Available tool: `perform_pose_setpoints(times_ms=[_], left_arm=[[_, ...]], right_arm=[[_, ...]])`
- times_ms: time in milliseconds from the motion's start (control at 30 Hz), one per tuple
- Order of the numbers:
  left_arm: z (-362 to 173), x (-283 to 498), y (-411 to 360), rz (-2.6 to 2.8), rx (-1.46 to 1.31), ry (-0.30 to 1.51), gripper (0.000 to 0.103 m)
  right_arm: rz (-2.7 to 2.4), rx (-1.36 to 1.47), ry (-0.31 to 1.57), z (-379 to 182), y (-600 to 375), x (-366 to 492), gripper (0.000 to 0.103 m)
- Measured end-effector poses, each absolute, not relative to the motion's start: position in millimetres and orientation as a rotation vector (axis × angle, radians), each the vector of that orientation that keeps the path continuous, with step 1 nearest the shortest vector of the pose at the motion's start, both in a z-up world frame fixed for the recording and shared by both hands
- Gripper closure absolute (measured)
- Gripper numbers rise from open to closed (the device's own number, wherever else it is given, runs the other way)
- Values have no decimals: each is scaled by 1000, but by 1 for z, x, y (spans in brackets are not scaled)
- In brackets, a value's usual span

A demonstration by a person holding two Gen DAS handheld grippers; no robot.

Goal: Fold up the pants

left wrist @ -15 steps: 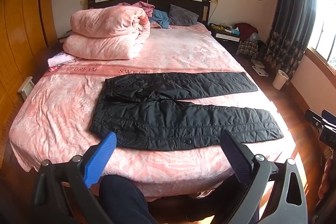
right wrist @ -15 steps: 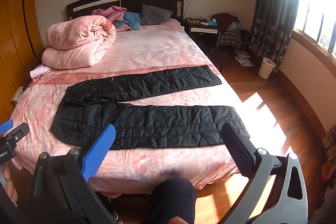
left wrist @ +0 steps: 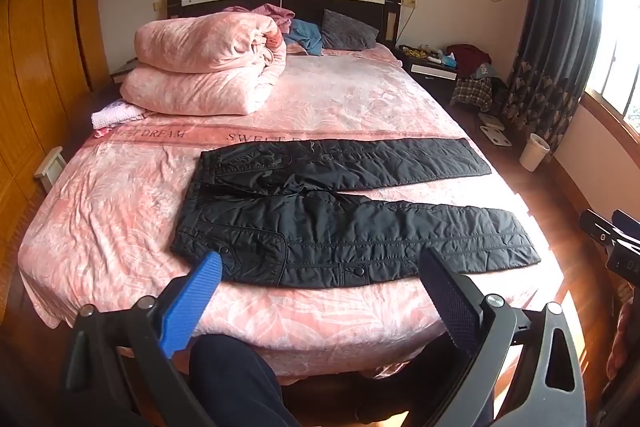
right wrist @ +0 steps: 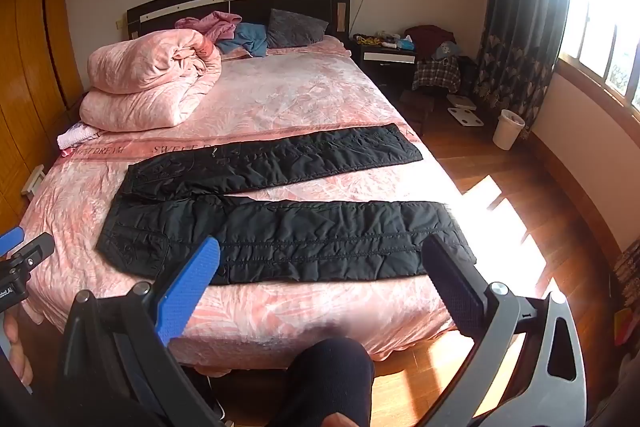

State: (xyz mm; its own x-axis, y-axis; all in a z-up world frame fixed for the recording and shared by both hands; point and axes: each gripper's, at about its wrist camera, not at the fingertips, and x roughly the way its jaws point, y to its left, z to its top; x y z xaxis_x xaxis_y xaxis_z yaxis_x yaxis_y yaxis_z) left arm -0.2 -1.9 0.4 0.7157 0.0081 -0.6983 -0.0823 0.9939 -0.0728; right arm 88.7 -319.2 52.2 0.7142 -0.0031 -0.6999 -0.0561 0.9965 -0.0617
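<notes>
Your left tongs (left wrist: 318, 281) are spread wide, holding nothing, hovering off the foot edge of the bed (left wrist: 120, 195) in line with the waistband end of the pants (left wrist: 320, 227). Your right tongs (right wrist: 320, 267) are likewise wide apart and empty, off the same foot edge, in line with the near leg (blue pad on the left finger, black on the right, both units).

The pants lie flat across the foot half of the bed, waistband toward the bed's left edge, cuffs toward the right edge by the window. Legs are splayed in a narrow V: the far leg runs just below the "SWEET DREAM" band on the sheet, the near leg runs along the foot edge. The near cuff reaches the sunlit right-hand corner.

A rolled pink duvet (left wrist: 208, 67) sits at the head-left corner, well apart from the pants. A grey pillow (left wrist: 348, 31) leans against the headboard.
</notes>
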Motion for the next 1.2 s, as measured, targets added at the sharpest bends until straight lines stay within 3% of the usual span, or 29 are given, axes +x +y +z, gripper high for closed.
perform_pose_setpoints(times_ms=[1200], left_arm=[[0,-1,12,63,-96,769,4]], right_arm=[[28,-81,783,48,-313,91,2]])
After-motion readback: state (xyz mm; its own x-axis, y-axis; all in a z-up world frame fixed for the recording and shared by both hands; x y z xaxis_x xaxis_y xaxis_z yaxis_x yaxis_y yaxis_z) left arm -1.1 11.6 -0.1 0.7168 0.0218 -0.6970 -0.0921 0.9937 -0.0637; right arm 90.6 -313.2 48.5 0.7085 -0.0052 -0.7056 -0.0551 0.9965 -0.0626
